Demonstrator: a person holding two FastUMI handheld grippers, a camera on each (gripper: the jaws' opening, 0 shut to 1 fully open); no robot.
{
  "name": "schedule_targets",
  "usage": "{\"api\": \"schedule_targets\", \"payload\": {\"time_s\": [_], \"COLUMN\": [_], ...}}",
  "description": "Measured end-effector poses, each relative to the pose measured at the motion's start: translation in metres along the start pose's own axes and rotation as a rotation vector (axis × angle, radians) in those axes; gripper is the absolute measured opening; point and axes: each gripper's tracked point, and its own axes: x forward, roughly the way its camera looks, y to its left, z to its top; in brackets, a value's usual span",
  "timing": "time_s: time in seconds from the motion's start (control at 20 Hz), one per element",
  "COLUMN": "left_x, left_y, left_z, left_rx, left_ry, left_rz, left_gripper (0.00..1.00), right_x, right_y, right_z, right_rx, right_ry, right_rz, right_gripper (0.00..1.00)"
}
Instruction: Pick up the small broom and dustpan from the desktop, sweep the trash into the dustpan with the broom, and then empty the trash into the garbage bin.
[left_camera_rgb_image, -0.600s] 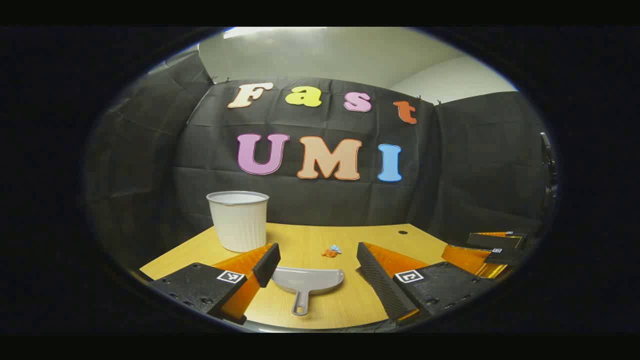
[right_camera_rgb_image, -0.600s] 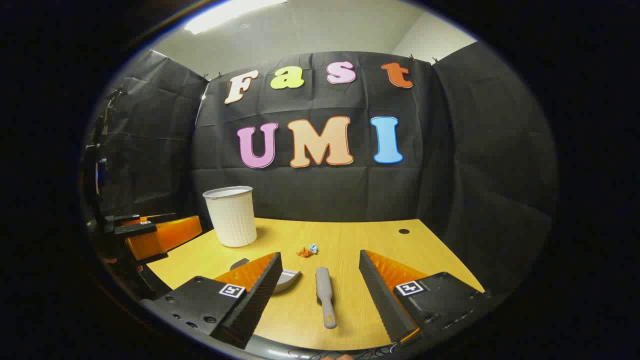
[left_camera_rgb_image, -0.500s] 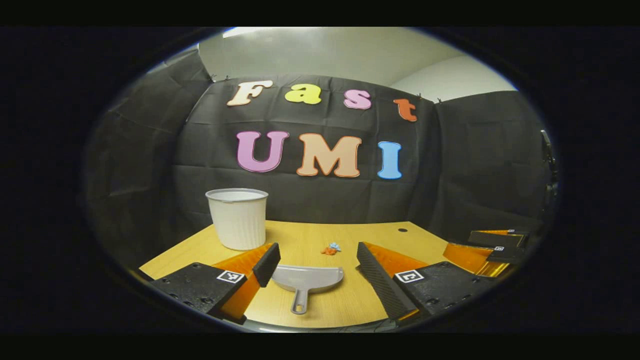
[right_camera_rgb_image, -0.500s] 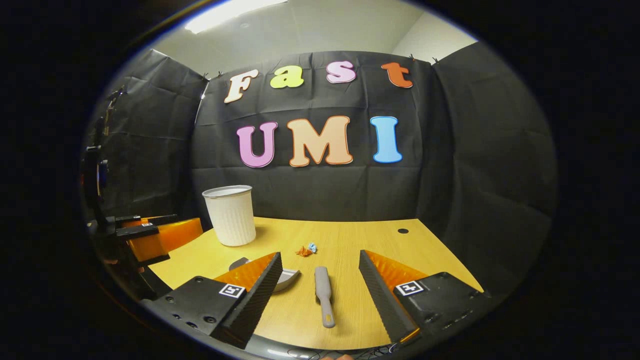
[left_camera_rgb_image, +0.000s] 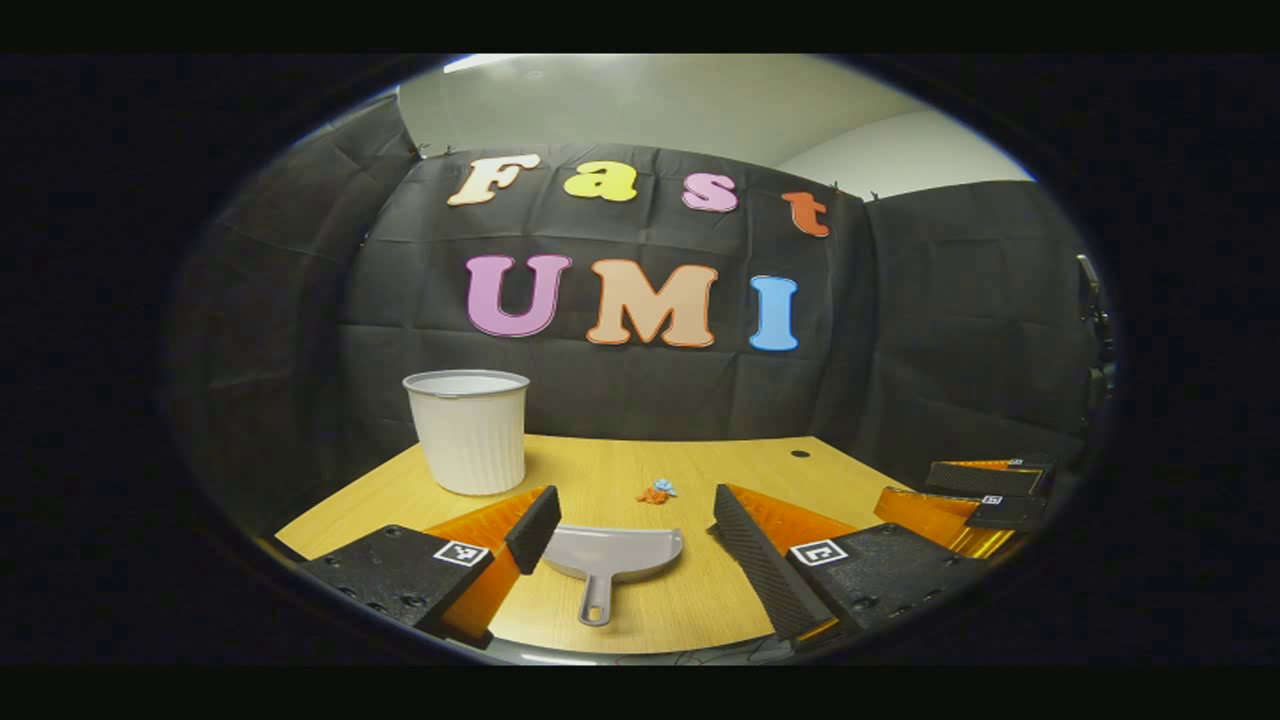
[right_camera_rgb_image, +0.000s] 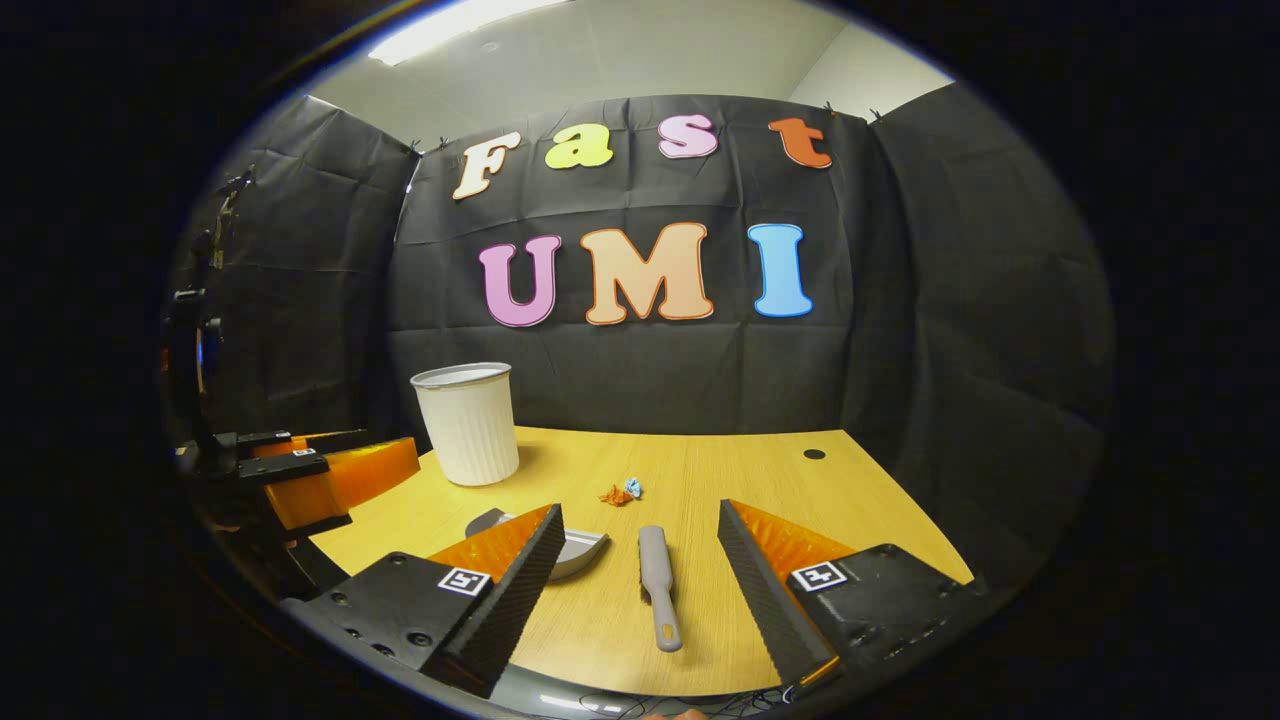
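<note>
While both grippers hover over the near edge of the desk (left_camera_rgb_image: 700, 470), the left gripper (left_camera_rgb_image: 635, 520) has its two fingers wide apart around one grey dustpan (left_camera_rgb_image: 612, 553), touching nothing. With fingers equally spread, the right gripper (right_camera_rgb_image: 640, 540) frames one small broom (right_camera_rgb_image: 658, 585). One white bin (left_camera_rgb_image: 467, 431) stands far left; two paper scraps (right_camera_rgb_image: 620, 492) lie mid-desk.

Wooden desk (right_camera_rgb_image: 760, 480), black cloth walls (right_camera_rgb_image: 950, 300)

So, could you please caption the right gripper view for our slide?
Open right gripper poised over the broom, dustpan beside it, trash ahead.
</note>
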Motion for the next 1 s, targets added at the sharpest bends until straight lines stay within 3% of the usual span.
{"api": "schedule_targets", "payload": {"time_s": [1.0], "left_x": [-0.021], "left_y": [-0.006], "left_z": [-0.013], "left_rx": [-0.001], "left_ry": [0.045], "left_rz": [-0.008], "left_gripper": [0.93], "right_x": [-0.019], "right_y": [0.006], "right_z": [-0.015], "right_rx": [-0.011], "right_ry": [0.037], "right_rz": [0.006], "right_gripper": [0.92]}}
